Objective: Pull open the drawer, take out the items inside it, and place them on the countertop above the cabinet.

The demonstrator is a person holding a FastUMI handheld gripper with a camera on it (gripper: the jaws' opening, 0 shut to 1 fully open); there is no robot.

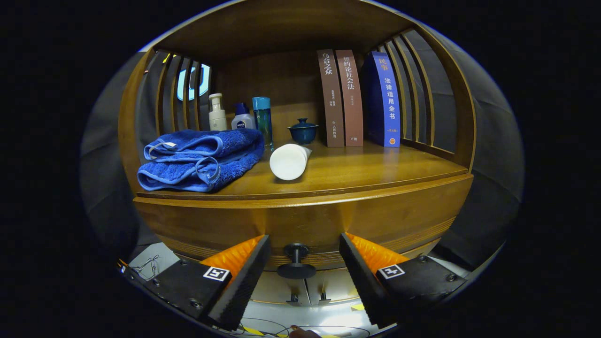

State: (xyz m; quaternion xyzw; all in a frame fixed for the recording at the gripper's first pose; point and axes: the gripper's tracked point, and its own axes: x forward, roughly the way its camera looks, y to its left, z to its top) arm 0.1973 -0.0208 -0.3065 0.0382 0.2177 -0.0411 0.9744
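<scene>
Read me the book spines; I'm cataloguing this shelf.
Left brown book: "乌合之众"
Middle brown book: "契约论社会法"
Blue book: "民事 法律适用全书"
Smaller print on all three: too small to read.
Tongs: open, either side of the drawer knob.

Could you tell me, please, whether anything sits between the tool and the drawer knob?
Nothing visible does. The tool is open, its fingers either side of the drawer knob without touching it, and the gap is free. The towel and white tube lie on the countertop above.
</scene>
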